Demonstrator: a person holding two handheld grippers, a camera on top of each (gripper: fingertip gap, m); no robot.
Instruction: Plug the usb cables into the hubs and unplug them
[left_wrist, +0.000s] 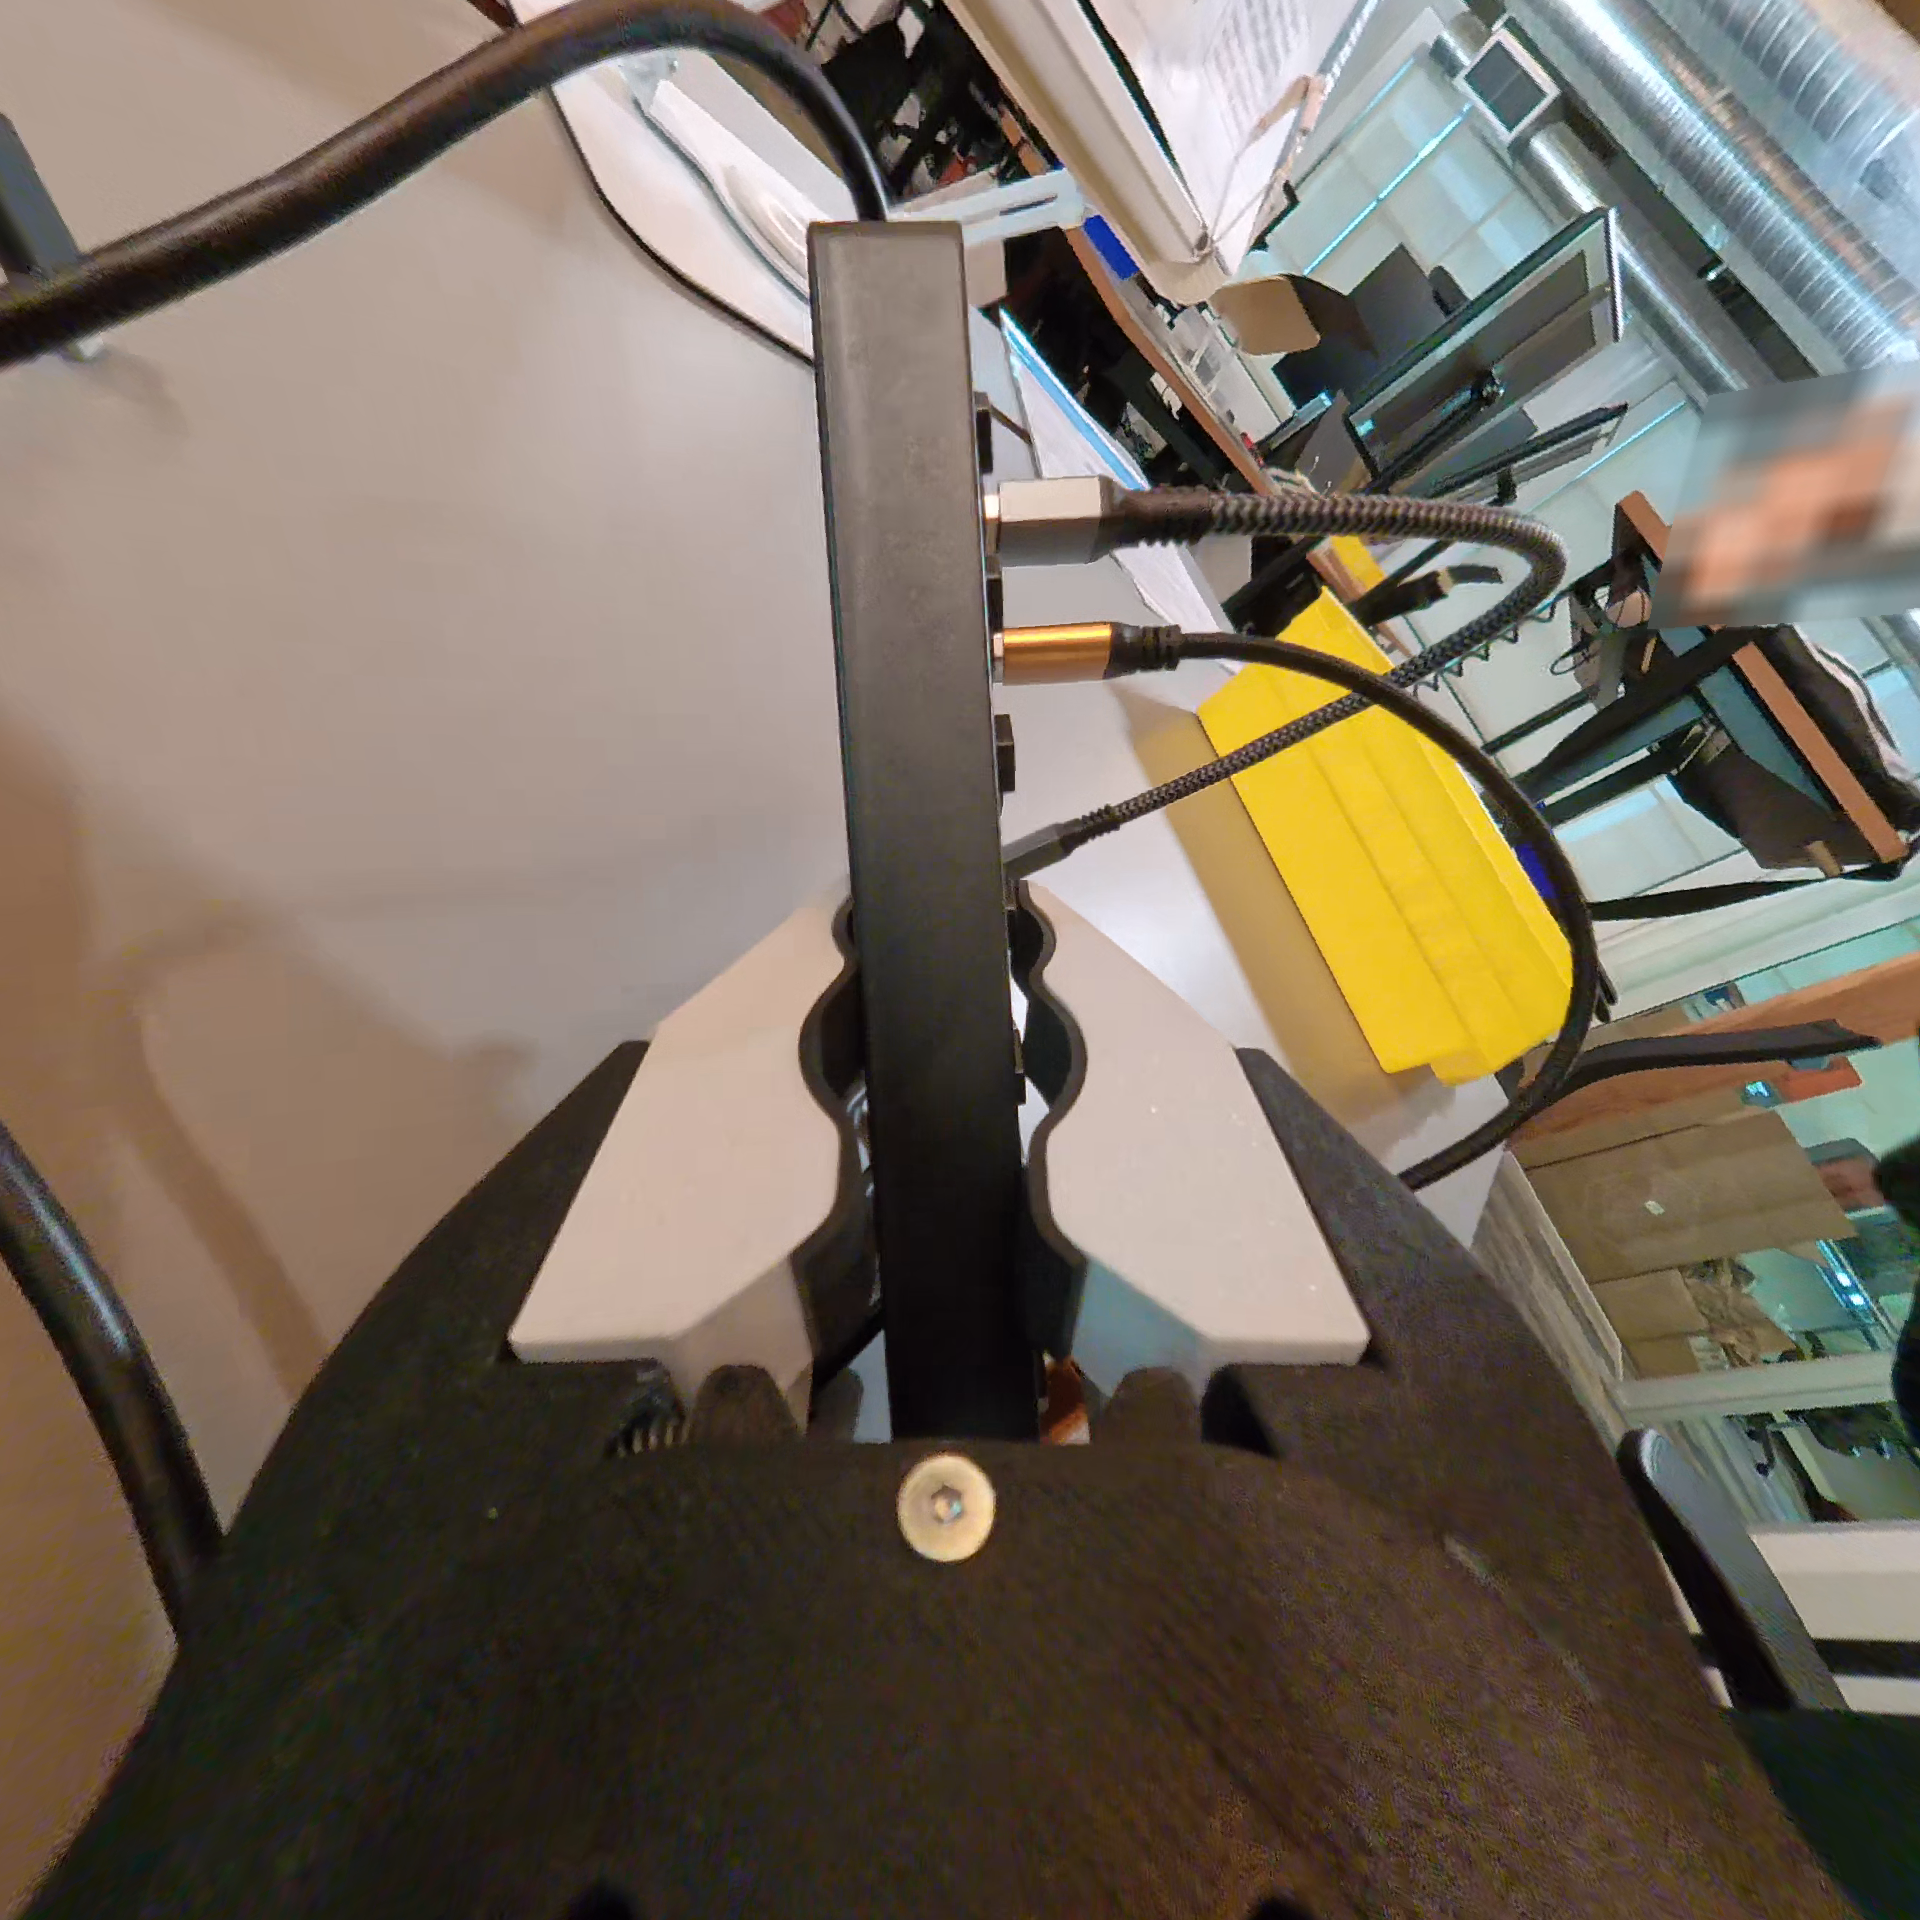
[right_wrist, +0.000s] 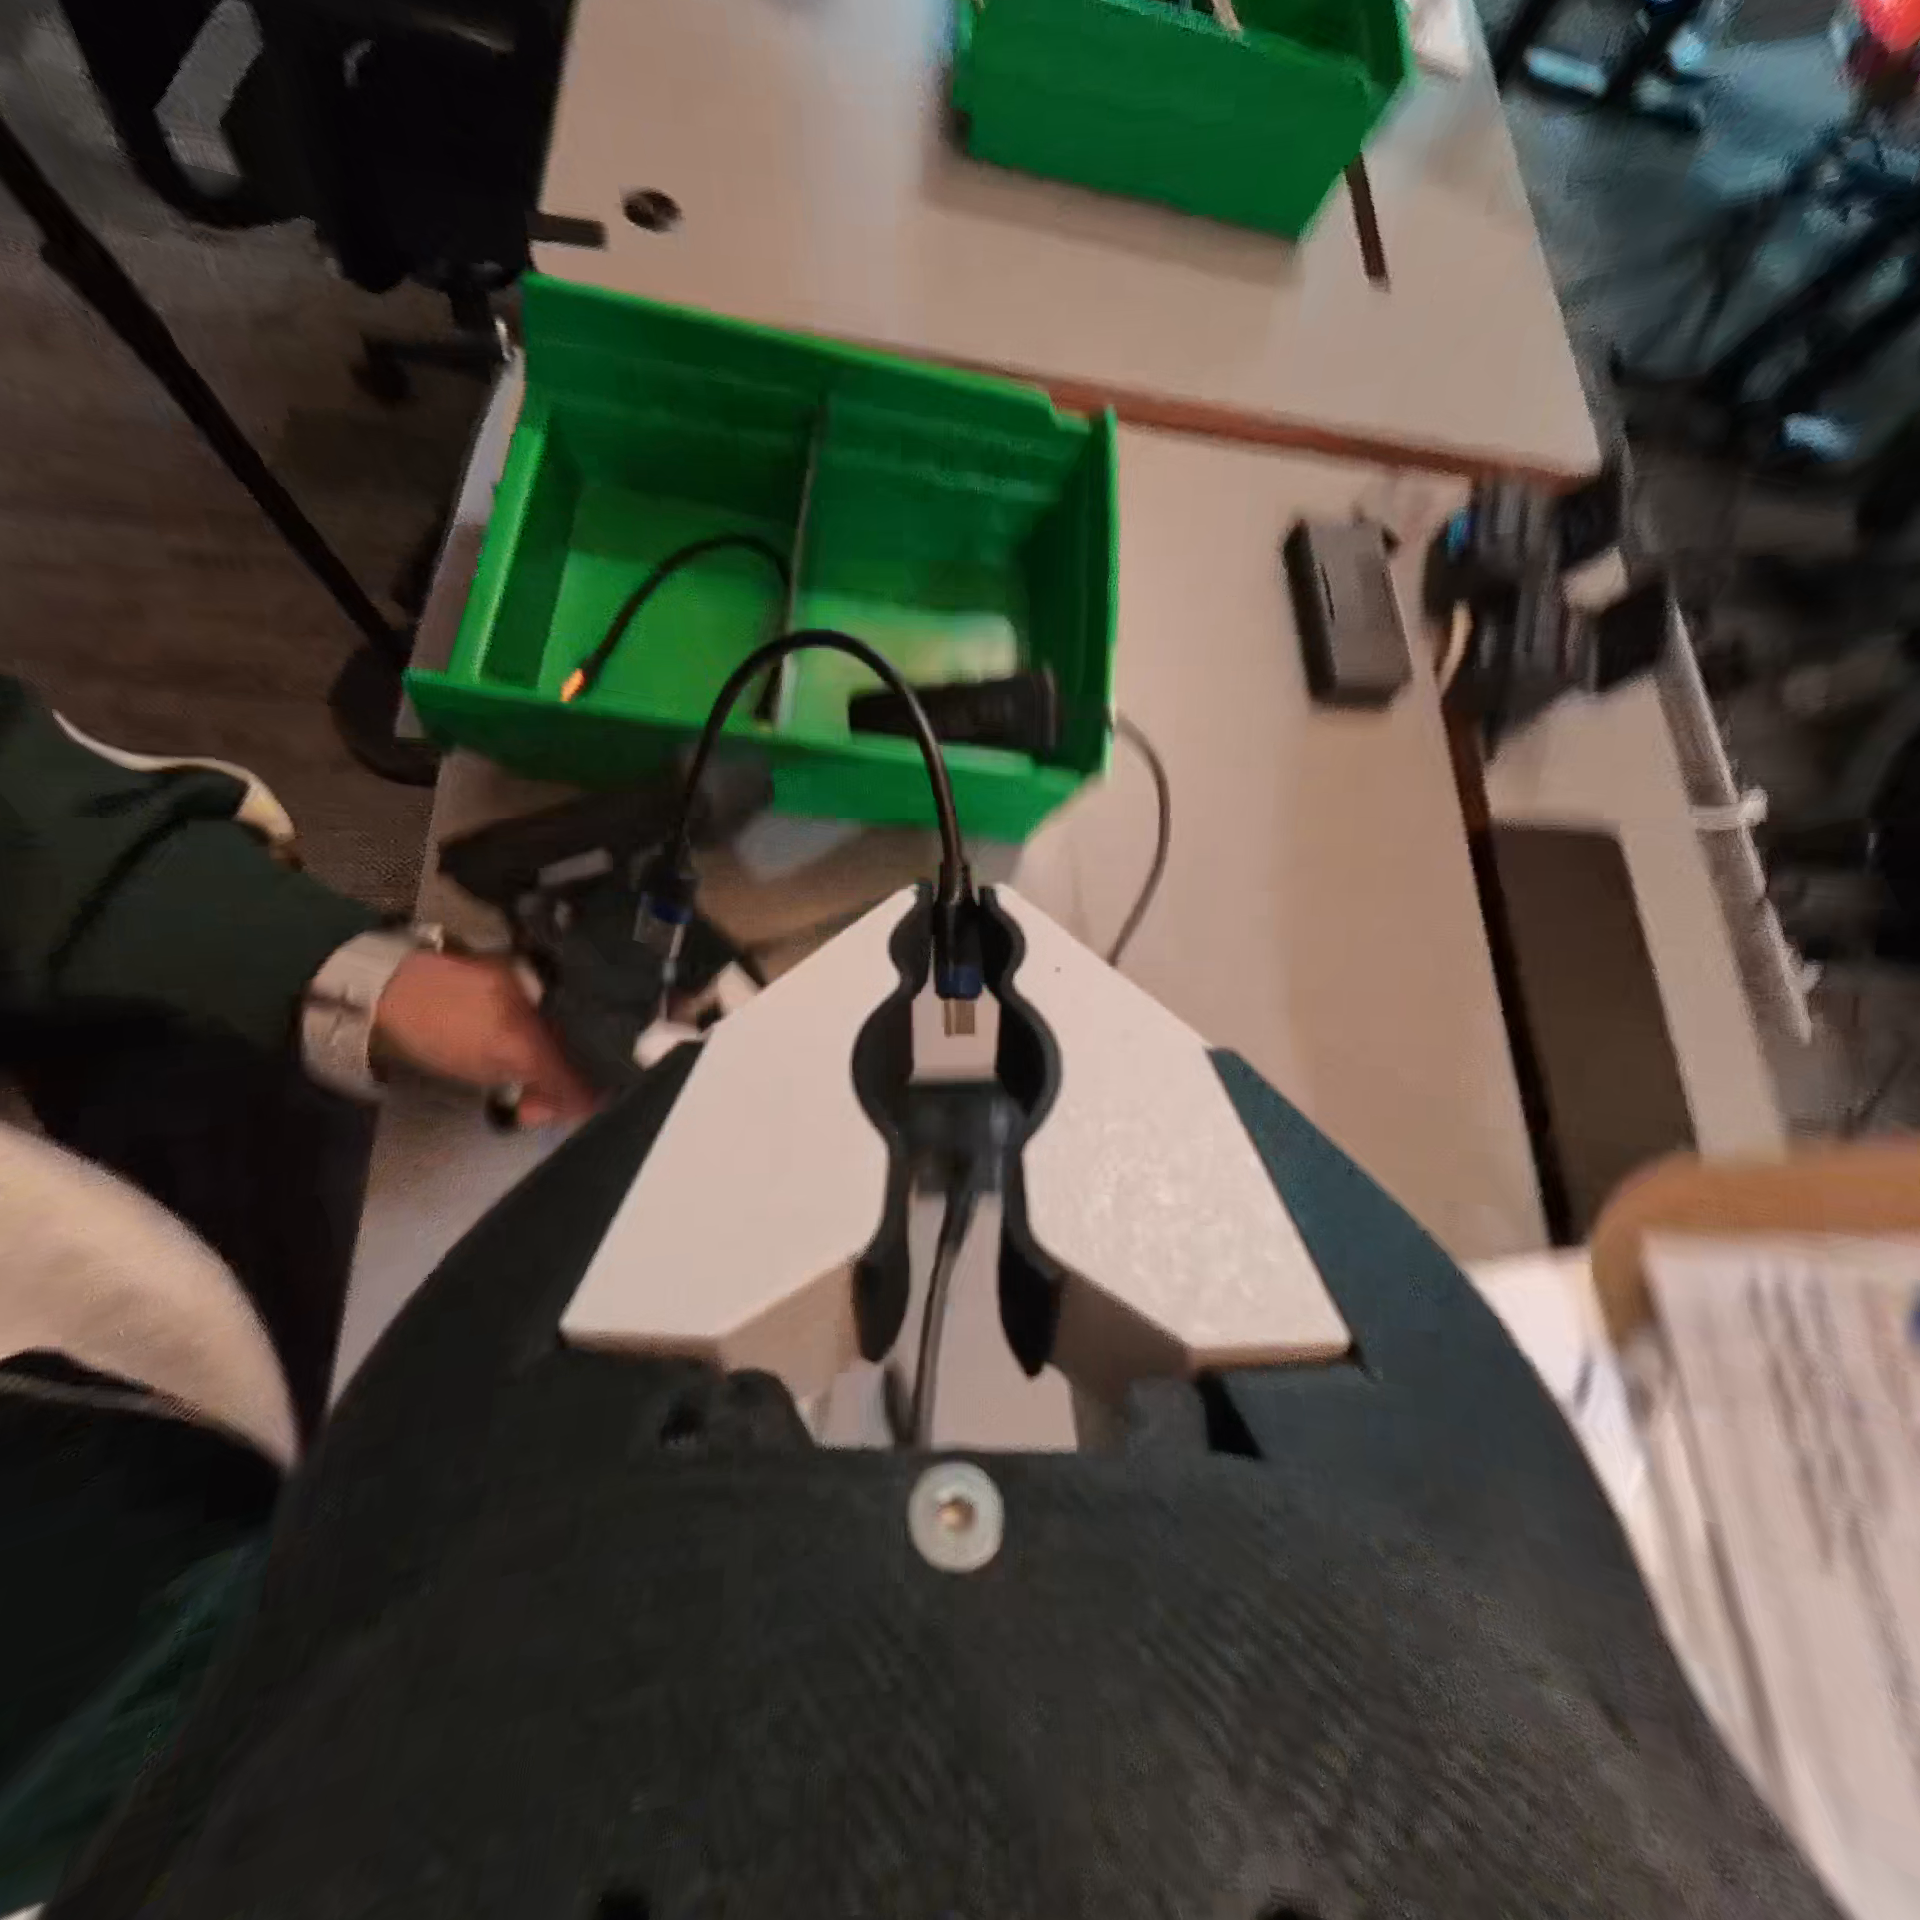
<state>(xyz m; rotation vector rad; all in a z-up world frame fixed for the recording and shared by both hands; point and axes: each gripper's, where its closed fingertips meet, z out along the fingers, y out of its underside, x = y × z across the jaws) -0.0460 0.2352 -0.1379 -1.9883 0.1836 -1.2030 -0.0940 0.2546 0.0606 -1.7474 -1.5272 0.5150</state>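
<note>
My left gripper (left_wrist: 930, 914) is shut on a long black USB hub (left_wrist: 904, 644), held on edge above the pale table. Three cables sit in its right side: a grey braided plug (left_wrist: 1049, 520), a copper-coloured plug (left_wrist: 1060, 652), and a small grey plug (left_wrist: 1039, 844) near my fingertips. The hub's own thick black cord (left_wrist: 416, 135) arcs off to the upper left. My right gripper (right_wrist: 954, 904) is shut on a black USB cable's plug (right_wrist: 954, 971) with a blue collar. The cable (right_wrist: 821, 665) loops up and left to its other end (right_wrist: 665, 904) near the left gripper and a person's hand (right_wrist: 468, 1029).
An open green bin (right_wrist: 790, 582) holds a short black cable (right_wrist: 675, 592) and a dark hub (right_wrist: 956, 712). A second green bin (right_wrist: 1174, 94) stands farther back. A dark device (right_wrist: 1345, 608) lies at the right. A yellow bin (left_wrist: 1382, 842) sits beside the table. Papers (right_wrist: 1787, 1475) lie at lower right.
</note>
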